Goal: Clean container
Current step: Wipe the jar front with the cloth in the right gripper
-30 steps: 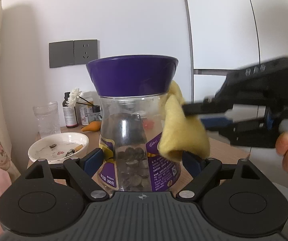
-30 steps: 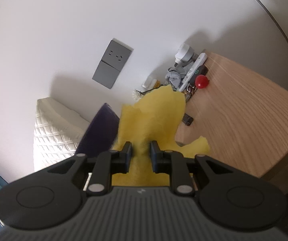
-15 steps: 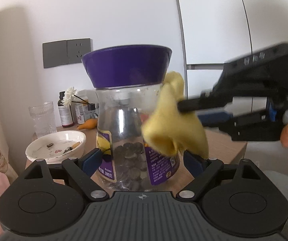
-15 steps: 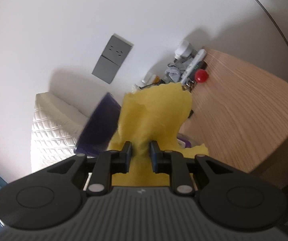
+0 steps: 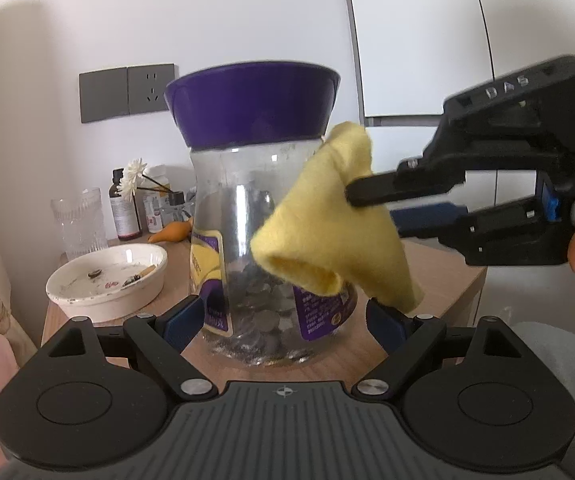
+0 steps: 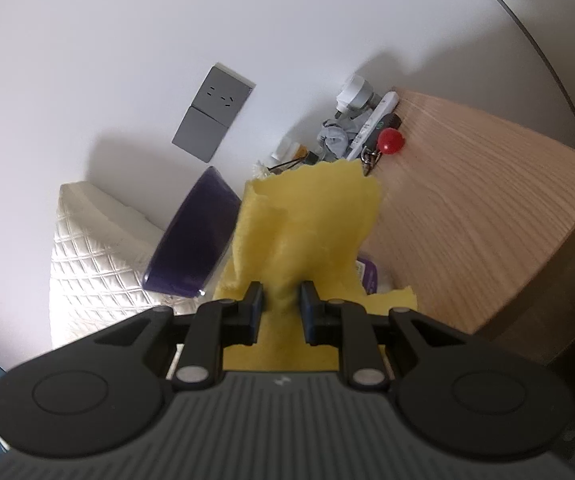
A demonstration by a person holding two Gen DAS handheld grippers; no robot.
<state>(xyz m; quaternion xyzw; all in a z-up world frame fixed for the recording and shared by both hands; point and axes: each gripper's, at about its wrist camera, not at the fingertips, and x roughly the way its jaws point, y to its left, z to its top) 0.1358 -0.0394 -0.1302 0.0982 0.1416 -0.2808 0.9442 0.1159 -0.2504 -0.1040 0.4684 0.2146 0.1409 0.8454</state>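
Observation:
A clear plastic jar (image 5: 247,240) with a purple lid (image 5: 253,102) and coins inside stands on the wooden table (image 5: 439,276). My left gripper (image 5: 283,316) is shut on the jar's base, its blue pads against both sides. My right gripper (image 6: 281,304) is shut on a yellow cloth (image 6: 307,224). In the left wrist view it comes in from the right (image 5: 351,196) and presses the cloth (image 5: 327,236) against the jar's right side, just under the lid. The lid (image 6: 195,240) shows left of the cloth in the right wrist view.
A white dish (image 5: 107,280) with small bits, a cut-glass tumbler (image 5: 81,228), a dark bottle (image 5: 125,208) and flowers stand at the left back. A red ball (image 6: 391,142), keys and a power strip (image 6: 371,124) lie by the wall. A quilted pillow (image 6: 95,248) is at the left.
The cloth has slid down and across the jar's right side, then back up towards the lid. The jar stays held in the left gripper.

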